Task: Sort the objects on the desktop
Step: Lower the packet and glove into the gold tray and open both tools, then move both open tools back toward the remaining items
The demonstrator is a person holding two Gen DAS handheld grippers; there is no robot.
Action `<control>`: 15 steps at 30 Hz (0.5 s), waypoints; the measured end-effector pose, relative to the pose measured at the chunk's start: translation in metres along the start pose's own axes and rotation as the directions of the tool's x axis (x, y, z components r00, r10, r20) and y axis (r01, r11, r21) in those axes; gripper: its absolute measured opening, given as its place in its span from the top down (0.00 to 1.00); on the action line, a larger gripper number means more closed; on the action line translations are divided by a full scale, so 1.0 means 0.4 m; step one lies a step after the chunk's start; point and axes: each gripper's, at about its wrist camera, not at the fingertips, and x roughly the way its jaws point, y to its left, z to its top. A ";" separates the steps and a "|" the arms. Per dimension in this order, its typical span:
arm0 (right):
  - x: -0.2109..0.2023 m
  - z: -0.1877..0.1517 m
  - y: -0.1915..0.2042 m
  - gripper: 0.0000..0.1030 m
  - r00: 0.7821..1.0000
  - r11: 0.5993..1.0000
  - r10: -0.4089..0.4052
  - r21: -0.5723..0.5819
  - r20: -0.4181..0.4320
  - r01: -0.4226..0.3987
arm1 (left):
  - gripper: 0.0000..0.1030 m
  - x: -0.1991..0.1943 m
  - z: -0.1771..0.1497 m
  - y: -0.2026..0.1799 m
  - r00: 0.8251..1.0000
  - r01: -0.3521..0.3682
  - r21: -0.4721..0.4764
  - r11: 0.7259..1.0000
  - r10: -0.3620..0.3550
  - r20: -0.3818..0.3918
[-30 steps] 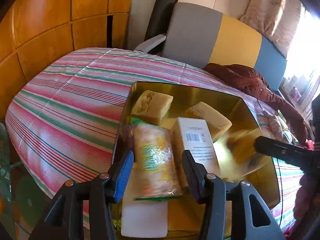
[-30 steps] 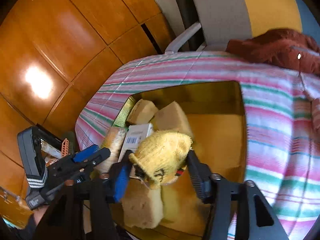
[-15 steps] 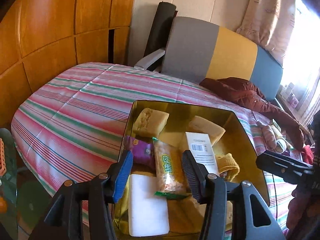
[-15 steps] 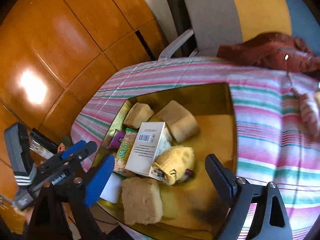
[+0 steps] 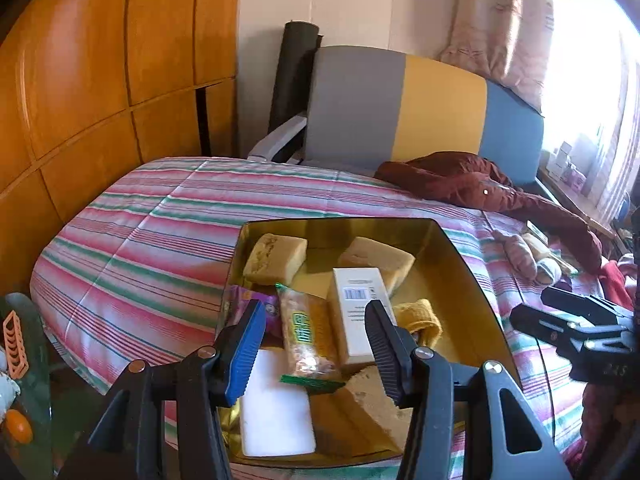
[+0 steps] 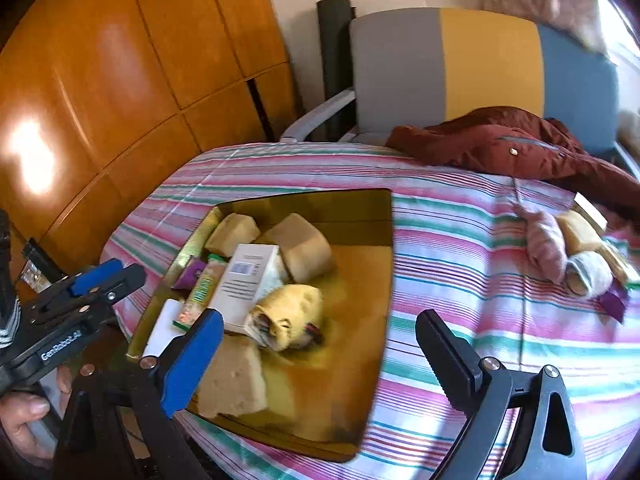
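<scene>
Gold metal, the tray [image 6: 372, 240] sits on the striped bedspread [image 6: 460, 272] and holds everything sorted so far. At the tray's middle lies the white box [image 5: 358, 316], long axis running from the near rim toward the far rim, barcode end pointing away. Just beside it, toward the tray's left wall, the biscuit packet [image 5: 308, 332] lies parallel. A rolled yellow sock [image 6: 290, 316] rests against the box's near right corner, with sponge blocks [image 6: 306, 246] at the tray's far end. Only the right wrist view shows the loose socks [image 6: 560, 252] well apart from the tray. The left gripper [image 5: 316, 340] hangs above the tray's near edge, jaws spread, holding nothing. The right gripper [image 6: 320, 344] gapes wide and empty.
</scene>
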 end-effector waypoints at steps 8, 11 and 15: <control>-0.038 -0.022 -0.097 0.04 0.998 0.994 -0.061 0.091 0.021 0.059 | 0.49 0.005 -0.013 -0.048 1.000 0.015 0.047 0.999 -0.014 -0.020; -0.052 -0.033 -0.123 0.04 0.995 0.990 -0.093 0.106 0.026 0.090 | 0.49 0.006 -0.017 -0.069 1.000 0.019 0.068 0.998 -0.017 -0.024; -0.066 -0.048 -0.149 0.04 0.989 0.984 -0.143 0.107 0.027 0.139 | 0.49 0.004 -0.017 -0.097 1.000 0.026 0.095 0.995 -0.024 -0.021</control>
